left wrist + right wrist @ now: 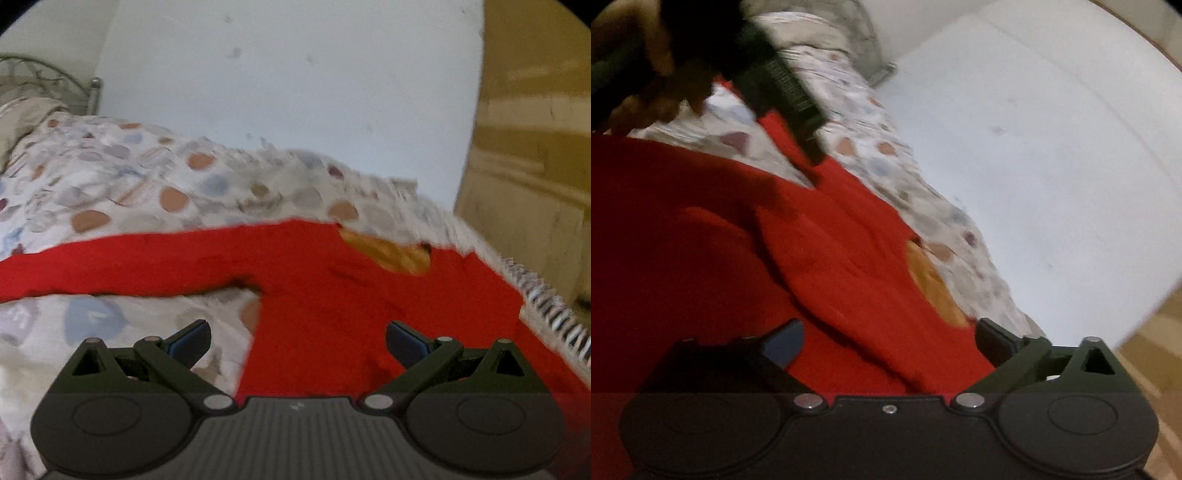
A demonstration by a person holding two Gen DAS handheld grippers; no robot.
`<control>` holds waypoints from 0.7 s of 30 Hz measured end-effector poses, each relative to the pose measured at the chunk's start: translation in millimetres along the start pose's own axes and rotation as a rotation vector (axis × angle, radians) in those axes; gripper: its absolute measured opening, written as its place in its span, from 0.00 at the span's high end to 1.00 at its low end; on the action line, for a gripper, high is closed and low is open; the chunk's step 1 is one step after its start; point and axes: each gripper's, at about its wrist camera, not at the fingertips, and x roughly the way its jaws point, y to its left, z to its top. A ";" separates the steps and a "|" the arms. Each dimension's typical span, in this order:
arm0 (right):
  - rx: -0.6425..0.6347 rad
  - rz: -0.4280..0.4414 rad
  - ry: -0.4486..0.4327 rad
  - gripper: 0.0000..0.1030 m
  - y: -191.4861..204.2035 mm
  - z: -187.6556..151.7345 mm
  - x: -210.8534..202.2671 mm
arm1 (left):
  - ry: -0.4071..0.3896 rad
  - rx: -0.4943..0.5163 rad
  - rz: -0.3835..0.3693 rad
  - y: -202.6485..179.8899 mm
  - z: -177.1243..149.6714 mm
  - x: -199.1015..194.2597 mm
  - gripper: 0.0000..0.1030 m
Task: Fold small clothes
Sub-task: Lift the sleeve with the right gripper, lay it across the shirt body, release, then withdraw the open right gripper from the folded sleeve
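Note:
A red long-sleeved top [317, 295] lies spread on a bed, one sleeve stretched out to the left, with an orange-yellow neck lining [391, 251] at the far side. My left gripper [297, 341] is open and empty, just above the top's body near the armpit. In the right wrist view the same red top [820, 258] fills the lower left, its orange lining [931, 284] near the bed's edge. My right gripper [888, 341] is open and empty over the cloth. The left gripper [783, 92] and the hand holding it show blurred at the upper left.
The bed has a white cover with coloured spots [147, 184] and a fringed edge [546, 310]. A metal bedstead [92, 92] and pillow stand at the far left. A white wall [295, 92] is behind. Yellow-brown floor or furniture [535, 147] is on the right.

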 end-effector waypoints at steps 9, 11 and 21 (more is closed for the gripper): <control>0.244 -0.274 0.203 0.01 -75.5 -63.8 33.1 | 0.075 -0.002 0.091 -3.6 -28.7 21.6 0.00; 0.308 -0.299 0.242 0.03 -90.2 -77.5 50.9 | 0.082 -0.014 0.082 -1.1 -29.7 24.3 0.00; 0.341 -0.265 0.334 0.24 -108.9 -101.0 134.6 | 0.073 -0.035 0.070 3.2 -31.7 25.5 0.00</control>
